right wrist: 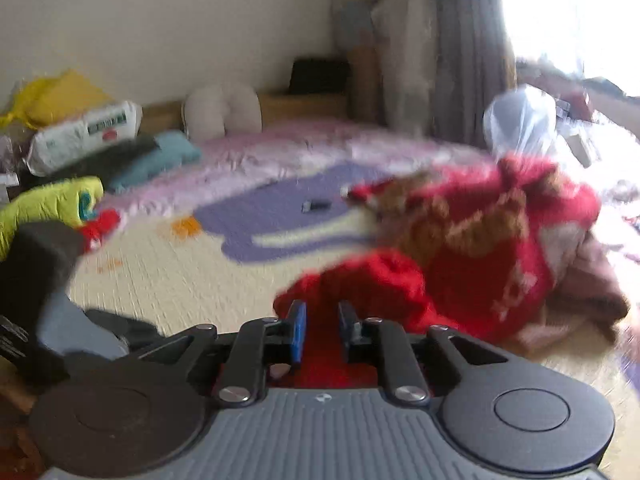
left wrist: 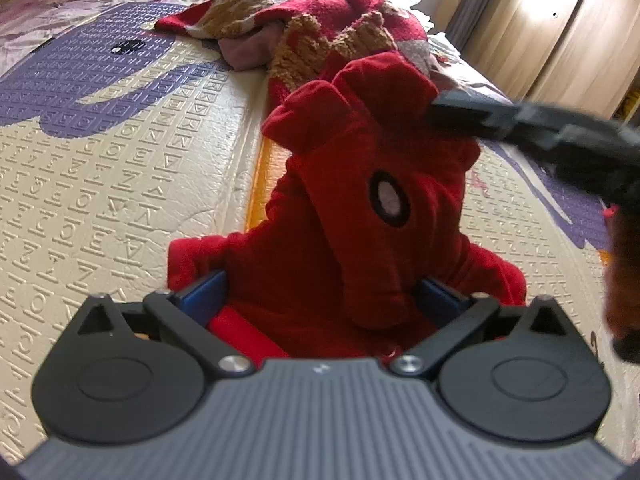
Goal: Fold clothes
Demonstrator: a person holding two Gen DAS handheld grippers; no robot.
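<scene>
Fold step in hand: red fleece garment (left wrist: 360,216) lifted off the play mat (left wrist: 120,184) between two grippers.
Left gripper (left wrist: 320,300), jaws wide, red cloth bunched between the blue pads; whether they press it cannot be told. Right gripper (right wrist: 320,320), jaws narrow, red cloth between its pads, seemingly pinched. Red patterned sweater (left wrist: 320,24) heaped beyond, untouched. Next move, by judgement: carry the pinched edge across and lay it flat, both grips kept firm.
</scene>
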